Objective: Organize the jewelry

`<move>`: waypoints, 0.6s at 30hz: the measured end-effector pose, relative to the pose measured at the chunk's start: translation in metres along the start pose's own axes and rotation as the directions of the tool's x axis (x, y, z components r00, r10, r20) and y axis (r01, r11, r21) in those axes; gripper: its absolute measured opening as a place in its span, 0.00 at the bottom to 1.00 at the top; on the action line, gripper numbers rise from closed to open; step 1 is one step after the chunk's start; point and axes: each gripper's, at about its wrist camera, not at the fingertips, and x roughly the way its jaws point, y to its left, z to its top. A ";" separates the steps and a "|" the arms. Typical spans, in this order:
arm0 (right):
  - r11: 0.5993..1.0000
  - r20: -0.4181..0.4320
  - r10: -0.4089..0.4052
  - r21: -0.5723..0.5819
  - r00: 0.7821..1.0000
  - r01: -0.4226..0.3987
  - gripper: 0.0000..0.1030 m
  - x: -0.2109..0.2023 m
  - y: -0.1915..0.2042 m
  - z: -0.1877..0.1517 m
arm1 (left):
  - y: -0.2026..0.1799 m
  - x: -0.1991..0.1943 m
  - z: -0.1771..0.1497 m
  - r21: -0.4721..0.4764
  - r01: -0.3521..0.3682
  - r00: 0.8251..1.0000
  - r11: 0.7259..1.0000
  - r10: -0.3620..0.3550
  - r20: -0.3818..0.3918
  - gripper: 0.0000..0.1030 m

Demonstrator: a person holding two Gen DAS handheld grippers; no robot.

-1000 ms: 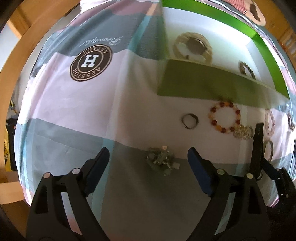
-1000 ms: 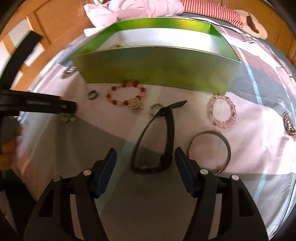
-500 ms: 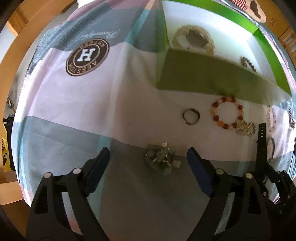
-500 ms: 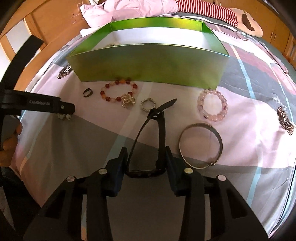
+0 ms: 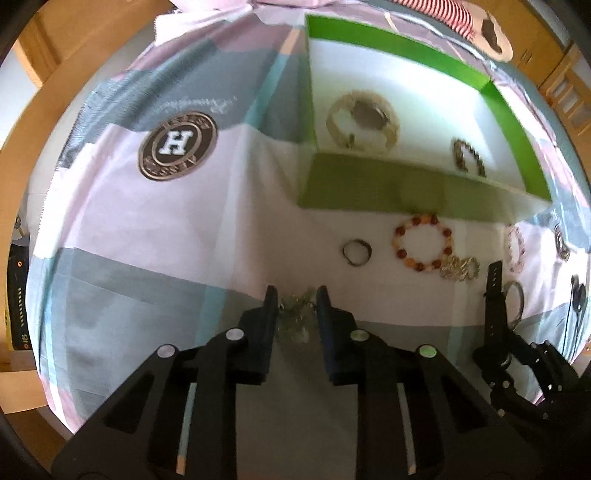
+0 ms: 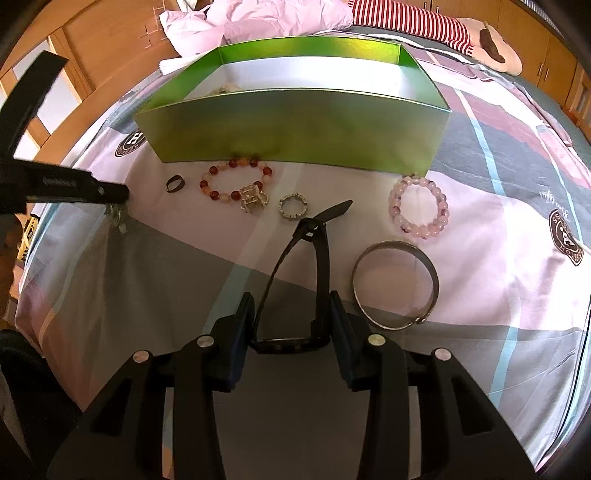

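My left gripper (image 5: pixel 294 295) is shut on a small greenish bead cluster (image 5: pixel 295 317) on the bedspread; the cluster hangs below its tip in the right wrist view (image 6: pixel 117 218). My right gripper (image 6: pixel 291 310) is shut on a black watch (image 6: pixel 295 280), its strap pointing up and away. The green box (image 6: pixel 295 129) stands beyond with a pale bracelet (image 5: pixel 364 122) and a dark bead bracelet (image 5: pixel 468 158) inside. A red bead bracelet (image 6: pixel 236 179), black ring (image 6: pixel 174 182), silver charm (image 6: pixel 253 197), small silver ring (image 6: pixel 292 206), pink bead bracelet (image 6: pixel 419 212) and metal bangle (image 6: pixel 395 284) lie loose.
A patterned bedspread (image 5: pixel 147 221) with round logo patches (image 5: pixel 177 146) covers the bed. A wooden bed frame (image 6: pixel 92 55) runs along the left. Crumpled pink cloth (image 6: pixel 266 18) and a striped plush toy (image 6: pixel 443 29) lie behind the box.
Both grippers have closed: the left on the bead cluster, the right on the black watch. The right gripper has lifted slightly with the watch; the left has moved forward over the cluster.
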 end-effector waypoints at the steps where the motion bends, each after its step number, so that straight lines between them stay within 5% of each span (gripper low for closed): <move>1: 1.000 0.003 0.000 0.004 1.000 0.000 0.39 -0.001 -0.001 0.000 | 0.002 -0.002 0.001 -0.008 -0.001 1.000 1.000 0.001 0.006 0.19; 13: 0.999 0.070 -0.007 0.048 0.998 0.004 0.39 -0.026 -0.011 0.008 | 0.011 -0.038 0.001 -0.004 0.100 0.988 0.995 -0.099 0.116 0.08; 18: 0.999 0.064 -0.010 0.039 0.998 0.008 0.39 -0.023 -0.010 0.008 | 0.001 -0.029 0.001 0.025 0.097 0.992 0.995 -0.099 0.083 0.08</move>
